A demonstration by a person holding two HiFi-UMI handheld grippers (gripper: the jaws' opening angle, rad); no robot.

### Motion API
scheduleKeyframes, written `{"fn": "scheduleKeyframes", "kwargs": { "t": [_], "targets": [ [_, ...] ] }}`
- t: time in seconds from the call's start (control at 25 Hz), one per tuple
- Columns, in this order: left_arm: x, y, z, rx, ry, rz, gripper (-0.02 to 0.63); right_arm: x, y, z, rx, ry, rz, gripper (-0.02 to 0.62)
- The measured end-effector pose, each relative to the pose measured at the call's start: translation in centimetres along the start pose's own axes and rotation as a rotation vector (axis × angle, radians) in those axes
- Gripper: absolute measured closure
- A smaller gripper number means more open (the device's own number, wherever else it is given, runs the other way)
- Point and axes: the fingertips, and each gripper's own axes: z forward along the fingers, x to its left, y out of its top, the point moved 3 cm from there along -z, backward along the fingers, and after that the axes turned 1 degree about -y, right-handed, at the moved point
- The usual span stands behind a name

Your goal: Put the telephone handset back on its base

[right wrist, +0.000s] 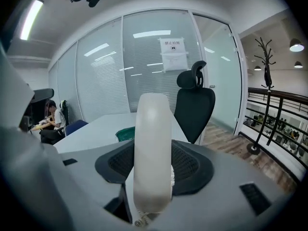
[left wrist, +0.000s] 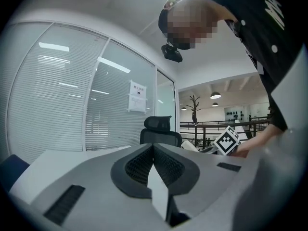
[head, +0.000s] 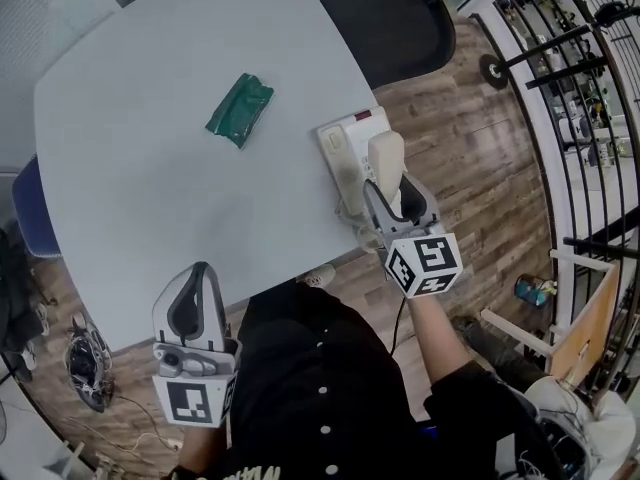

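The cream telephone handset (head: 386, 158) stands upright between the jaws of my right gripper (head: 392, 196), which is shut on it. In the right gripper view the handset (right wrist: 153, 153) fills the middle, with its coiled cord at the bottom. The white telephone base (head: 338, 146) lies at the table's right edge, just left of and under the held handset. My left gripper (head: 197, 276) hovers over the table's near edge, far from the phone. Its jaws meet at the tips (left wrist: 154, 148) with nothing between them.
A green packet (head: 240, 108) lies mid-table on the grey table (head: 150, 198). A black office chair (head: 400, 18) stands beyond the far right corner and a blue chair (head: 30, 218) at the left. Black railings (head: 580, 58) run along the right.
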Motion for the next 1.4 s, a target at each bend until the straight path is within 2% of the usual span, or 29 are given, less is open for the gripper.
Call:
{"fn": "scheduleKeyframes", "kwargs": {
  "t": [0.28,0.6,1.4],
  "targets": [
    [-0.2,-2.9,0.8,0.090,-0.028,-0.081,0.591,-0.2,-3.4,4.2,0.106,-0.001,-0.046,0.360],
    [-0.2,-4.9,1.7,0.159,-0.049,-0.104,0.591,-0.5,-6.4,7.9,0.221,-0.015,-0.051,0.361],
    [-0.1,-6.9,3.2,0.230,-0.059,-0.145,0.591,0.1,-8.5,10.6,0.264,-0.070,-0.093,0.360]
  ]
}}
